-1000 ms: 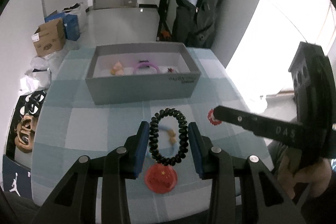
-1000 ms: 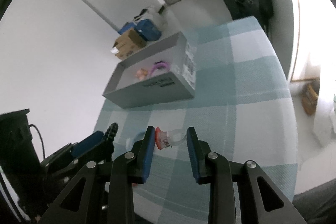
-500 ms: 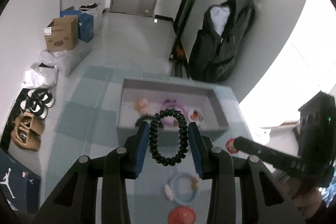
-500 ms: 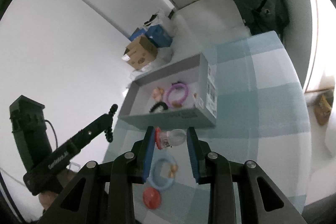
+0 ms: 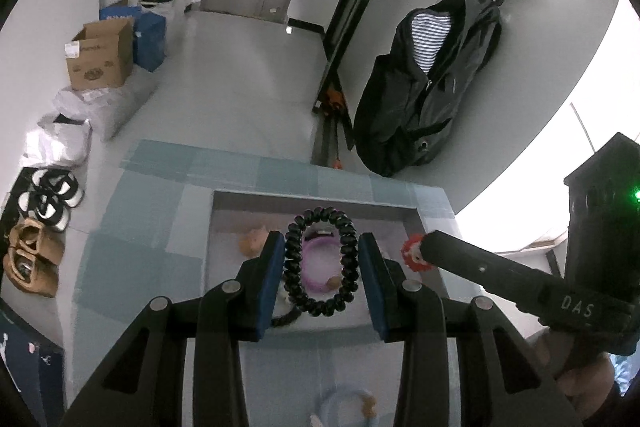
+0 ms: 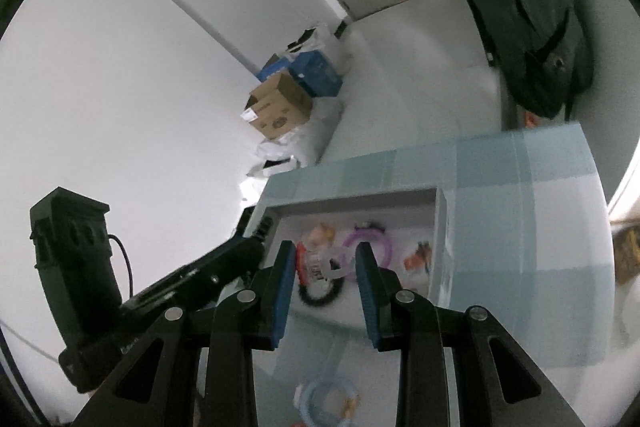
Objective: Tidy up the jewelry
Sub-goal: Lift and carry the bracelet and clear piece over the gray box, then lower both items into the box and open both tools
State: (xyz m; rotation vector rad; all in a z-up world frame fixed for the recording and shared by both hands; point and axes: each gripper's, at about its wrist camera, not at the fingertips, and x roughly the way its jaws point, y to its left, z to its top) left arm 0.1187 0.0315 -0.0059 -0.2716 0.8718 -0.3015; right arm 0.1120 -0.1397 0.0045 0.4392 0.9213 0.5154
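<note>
Over the checked tablecloth (image 5: 132,211), we hold both loads above the grey box (image 5: 312,197): the left gripper (image 5: 321,263) clamps a black coil band (image 5: 320,267), the right gripper (image 6: 326,269) a clear ring (blurred here) (image 6: 320,265). Crowded drops could bounce out.

Black coil hair tie (image 5: 320,263), ridged like a phone cord; held between blue pads (image 5: 269,283) on the black left gripper (image 5: 320,279); clear ring with a red flower-shaped end (image 6: 316,263) between blue pads (image 6: 283,291) of the black right gripper (image 6: 326,287); grey box (image 5: 312,195), paler inside; in it a purple bracelet (image 6: 374,243), a peach-orange piece (image 5: 253,241), a small red-orange piece (image 6: 417,259), another black coil (image 6: 320,297); tablecloth (image 6: 520,227) checked in pale blue and teal; near on the cloth, light blue ring with tan charms (image 6: 326,403); far, brown cardboard box (image 5: 100,55), blue box (image 5: 149,35), black jacket with blue-and-white striped lining (image 5: 428,79).
</note>
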